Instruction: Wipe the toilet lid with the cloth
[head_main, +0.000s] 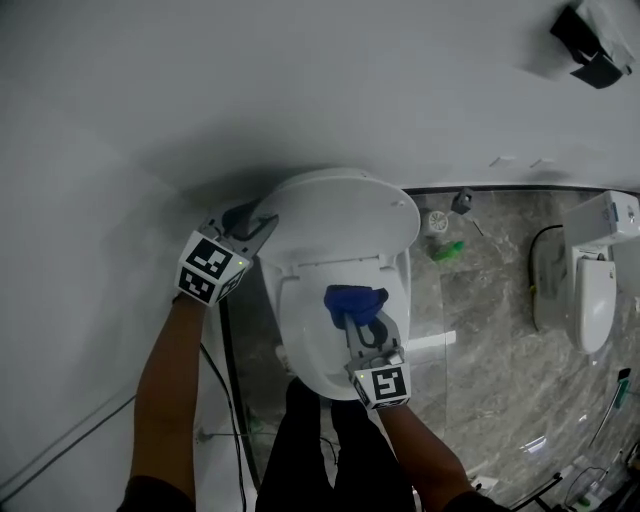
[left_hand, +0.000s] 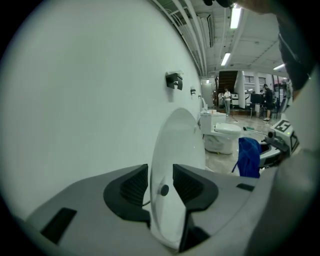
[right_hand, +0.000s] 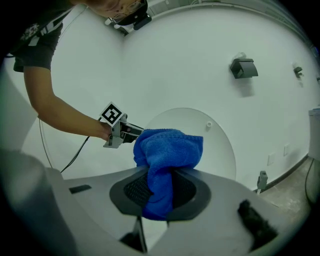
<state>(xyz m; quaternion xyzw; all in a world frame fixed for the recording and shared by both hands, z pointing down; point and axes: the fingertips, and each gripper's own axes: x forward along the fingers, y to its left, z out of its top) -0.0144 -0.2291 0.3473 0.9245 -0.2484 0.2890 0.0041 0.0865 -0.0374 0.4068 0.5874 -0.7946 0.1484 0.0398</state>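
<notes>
At the left edge of the toilet lid (head_main: 340, 215), the left gripper (head_main: 255, 225) was held on an outstretched arm, its marker cube turned toward the head camera. In the left gripper view, the lid (left_hand: 175, 145) was seen edge-on and raised, with its thin rim standing between the jaws of the left gripper (left_hand: 161, 187). These jaws were parted, and a slim gap was left on each side between the ribbed pads and the rim, so the lid was not clamped. Behind the lid, a plain white wall (head_main: 200, 100) was seen. In front of the lid, over the white seat (head_main: 300, 340), a blue cloth (head_main: 350, 300) was held up by the right gripper (head_main: 360, 325). In the right gripper view, the jaws of the right gripper (right_hand: 159, 192) were closed on the cloth (right_hand: 167, 150), which was bunched above the pads and hung a little below them, apart from the lid (right_hand: 220, 145). To the right of the lid, a small green object (head_main: 448, 250) lay on the grey stone floor (head_main: 490, 350). Well to the right of the lid, a second toilet (head_main: 590, 285) stood.
</notes>
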